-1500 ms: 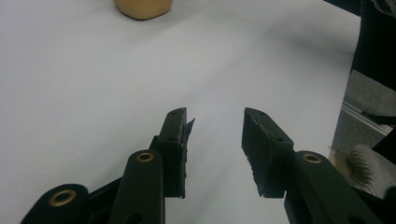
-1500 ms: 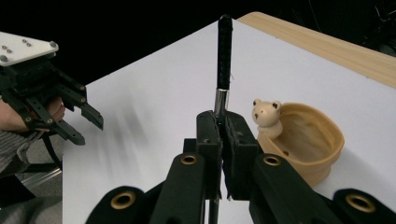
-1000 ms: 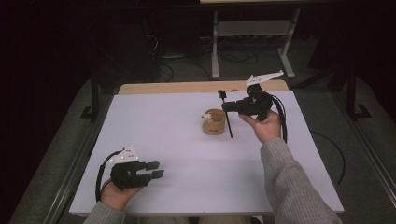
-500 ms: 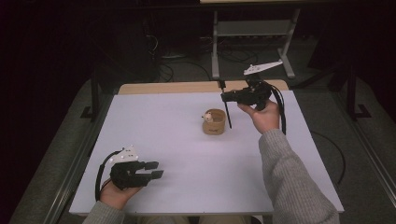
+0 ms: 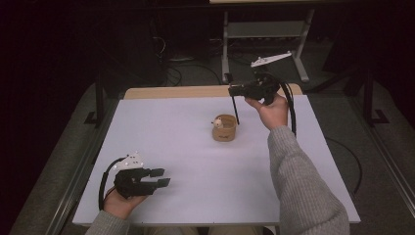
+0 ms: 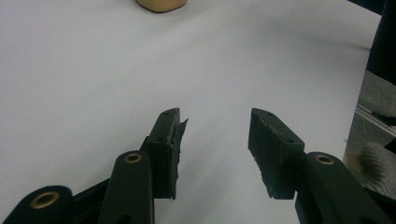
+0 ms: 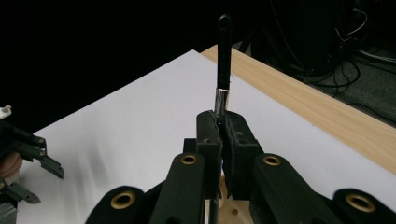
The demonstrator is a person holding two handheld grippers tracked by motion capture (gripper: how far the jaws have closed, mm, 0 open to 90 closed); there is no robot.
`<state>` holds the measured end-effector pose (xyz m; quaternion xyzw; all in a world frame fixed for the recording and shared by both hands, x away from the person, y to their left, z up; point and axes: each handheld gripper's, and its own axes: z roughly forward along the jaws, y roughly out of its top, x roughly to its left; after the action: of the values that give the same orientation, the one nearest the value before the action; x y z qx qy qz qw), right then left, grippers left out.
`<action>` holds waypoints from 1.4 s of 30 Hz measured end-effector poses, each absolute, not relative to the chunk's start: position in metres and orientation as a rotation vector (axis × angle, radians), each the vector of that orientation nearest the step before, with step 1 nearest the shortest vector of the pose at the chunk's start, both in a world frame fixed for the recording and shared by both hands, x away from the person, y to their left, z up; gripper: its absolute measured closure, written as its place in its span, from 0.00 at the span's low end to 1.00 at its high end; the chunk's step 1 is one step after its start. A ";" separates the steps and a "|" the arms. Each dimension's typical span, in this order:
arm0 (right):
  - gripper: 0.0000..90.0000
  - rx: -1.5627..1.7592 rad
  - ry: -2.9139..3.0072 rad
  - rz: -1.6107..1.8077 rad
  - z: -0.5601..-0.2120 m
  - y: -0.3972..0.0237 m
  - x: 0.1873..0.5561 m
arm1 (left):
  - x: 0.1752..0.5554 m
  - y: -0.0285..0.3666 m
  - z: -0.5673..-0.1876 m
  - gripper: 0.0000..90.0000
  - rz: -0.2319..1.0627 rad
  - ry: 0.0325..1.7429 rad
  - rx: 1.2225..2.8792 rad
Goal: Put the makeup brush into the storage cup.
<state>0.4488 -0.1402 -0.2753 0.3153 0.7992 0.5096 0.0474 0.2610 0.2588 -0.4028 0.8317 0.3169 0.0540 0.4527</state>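
Black jaws of the right gripper are clamped on a thin dark tool with a black handle and a metal collar, held above the far side of the bench. In the high view the tool hangs from the jaws, its lower end just beside a small wooden cup with a pale object inside; whether tip and cup touch I cannot tell. The right gripper view shows the pads pressed on the tool below its collar, the handle rising beyond them.

Near the front left corner, the left gripper lies low over the bench, its jaws apart and having just been opening, with nothing between them. The left gripper view shows bare white surface ahead and the cup's base at the top edge.

Between the two grippers the white sheet lies open. A strip of bare wood runs along the far edge, and the dark floor with cables lies behind.
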 end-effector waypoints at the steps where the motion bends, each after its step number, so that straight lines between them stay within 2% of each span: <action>1: 0.94 0.974 2.436 1.554 -0.275 -0.139 0.450 | 0.261 0.259 -0.403 0.59 0.131 0.787 2.048; 10: 0.95 0.983 2.408 1.561 -0.273 -0.131 0.463 | 0.261 0.259 -0.404 0.58 0.129 0.797 2.042; 19: 0.94 1.040 2.411 1.550 -0.289 -0.123 0.475 | 0.263 0.261 -0.404 0.57 0.142 0.793 2.043; 42: 0.94 1.093 2.423 1.493 -0.309 -0.111 0.484 | 0.264 0.263 -0.405 0.56 0.129 0.797 2.032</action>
<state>0.4839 -0.1108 -0.3086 0.3580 0.7939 0.4893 0.0463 0.2638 0.2629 -0.4050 0.8253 0.3237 0.0526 0.4598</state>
